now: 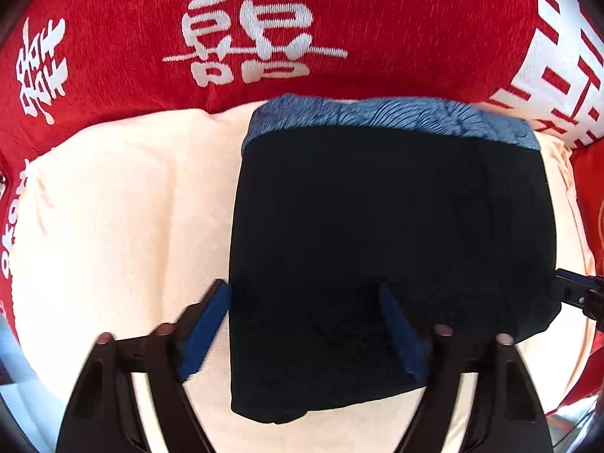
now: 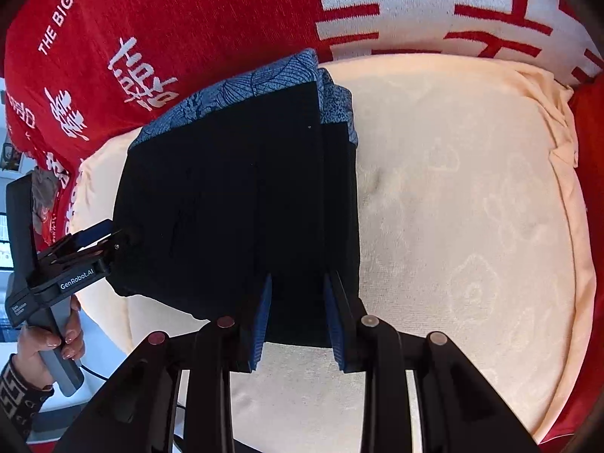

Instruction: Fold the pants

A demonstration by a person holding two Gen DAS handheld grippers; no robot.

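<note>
Folded black pants point(image 1: 377, 245) with a blue patterned waistband point(image 1: 377, 117) lie on a cream cushion point(image 1: 132, 207). My left gripper point(image 1: 302, 287) points straight down over their near left part. It stands wide open, one blue pad just off the left edge and the other over the cloth. In the right wrist view the pants point(image 2: 234, 196) fill the middle. My right gripper point(image 2: 299, 277) is shut on their near right corner, with black cloth filling the gap between its pads. The left gripper point(image 2: 113, 239) shows there at the pants' left edge. The right gripper's tip point(image 1: 577, 294) pokes in at the pants' right edge.
A red blanket with white characters point(image 1: 339, 19) lies behind and around the cushion. The cushion's cream cover point(image 2: 472, 207) stretches bare to the right of the pants. A person's hand point(image 2: 49, 339) with a patterned cuff holds the left gripper's handle at the lower left.
</note>
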